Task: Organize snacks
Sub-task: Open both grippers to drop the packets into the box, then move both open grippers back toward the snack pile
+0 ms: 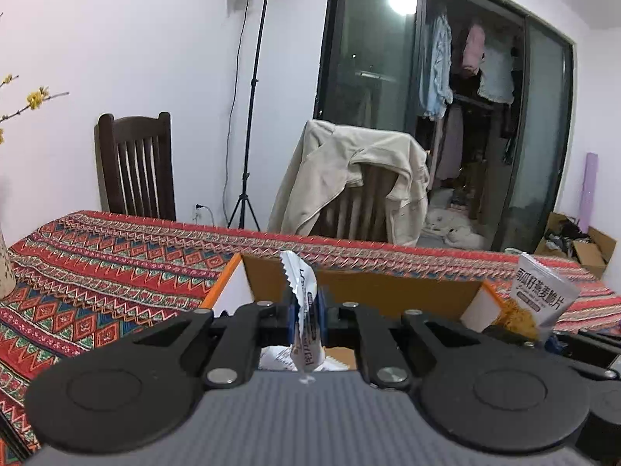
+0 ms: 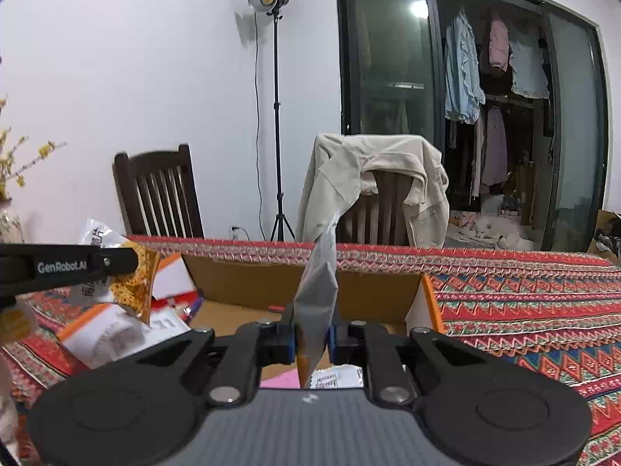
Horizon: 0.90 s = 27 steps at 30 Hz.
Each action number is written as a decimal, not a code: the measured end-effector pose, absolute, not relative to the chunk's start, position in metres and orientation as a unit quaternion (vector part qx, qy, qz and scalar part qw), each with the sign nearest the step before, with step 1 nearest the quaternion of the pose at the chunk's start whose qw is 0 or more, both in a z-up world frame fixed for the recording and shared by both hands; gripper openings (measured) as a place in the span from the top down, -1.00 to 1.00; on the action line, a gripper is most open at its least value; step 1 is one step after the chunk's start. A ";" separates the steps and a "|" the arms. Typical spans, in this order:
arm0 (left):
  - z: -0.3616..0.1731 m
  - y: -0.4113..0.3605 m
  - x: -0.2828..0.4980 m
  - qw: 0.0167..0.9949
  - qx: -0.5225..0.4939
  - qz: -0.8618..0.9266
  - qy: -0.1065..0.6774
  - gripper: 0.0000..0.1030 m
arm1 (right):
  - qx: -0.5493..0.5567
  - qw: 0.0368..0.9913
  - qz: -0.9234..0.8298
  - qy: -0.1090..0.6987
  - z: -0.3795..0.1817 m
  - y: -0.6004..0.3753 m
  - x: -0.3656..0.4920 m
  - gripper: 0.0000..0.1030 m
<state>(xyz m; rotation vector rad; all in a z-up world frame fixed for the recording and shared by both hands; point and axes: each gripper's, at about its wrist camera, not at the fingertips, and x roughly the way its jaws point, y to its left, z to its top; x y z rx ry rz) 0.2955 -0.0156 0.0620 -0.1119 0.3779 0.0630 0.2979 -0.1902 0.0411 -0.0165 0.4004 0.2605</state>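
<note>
My left gripper [image 1: 308, 320] is shut on a silver snack packet [image 1: 304, 291], held edge-on above an open cardboard box [image 1: 361, 291] with orange-edged flaps. My right gripper [image 2: 312, 336] is shut on another snack packet [image 2: 316, 291], seen from its grey back, over the same box [image 2: 302, 283]. In the left wrist view that right-hand packet [image 1: 541, 295] shows white with orange print at the right. In the right wrist view the left gripper's black arm [image 2: 70, 266] and its packet [image 2: 132, 283] show at the left. Several wrappers lie inside the box.
The box stands on a table with a red patterned cloth [image 2: 524, 310]. Two chairs stand behind the table, a dark wooden one [image 1: 136, 167] and one draped with a beige jacket [image 1: 349, 178]. A light stand [image 1: 256, 97] is by the wall. A vase with yellow flowers [image 1: 6, 264] is at the left.
</note>
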 end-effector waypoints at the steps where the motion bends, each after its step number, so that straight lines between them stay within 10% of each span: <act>1: 0.058 -0.015 0.298 0.980 -0.052 0.029 0.191 0.77 | -0.008 0.970 0.131 0.204 0.036 -0.190 0.300 0.72; 4: 0.048 -0.010 0.299 0.980 -0.050 0.026 0.190 0.56 | -0.008 0.965 0.139 0.224 0.025 -0.191 0.306 0.58; 6: 0.046 -0.006 0.295 0.981 -0.061 0.027 0.184 -0.57 | -0.006 0.962 0.142 0.235 0.022 -0.192 0.308 -0.17; 7: 0.046 -0.003 0.292 0.981 -0.067 0.040 0.175 -0.84 | -0.003 0.961 0.140 0.237 0.021 -0.194 0.308 -0.81; 8: 0.045 -0.001 0.290 0.982 -0.071 0.054 0.165 -1.00 | 0.001 0.962 0.139 0.236 0.020 -0.196 0.307 -0.99; 27: 0.053 -0.003 0.276 0.982 -0.072 0.082 0.155 -1.00 | 0.024 0.966 0.120 0.226 0.023 -0.205 0.296 -1.00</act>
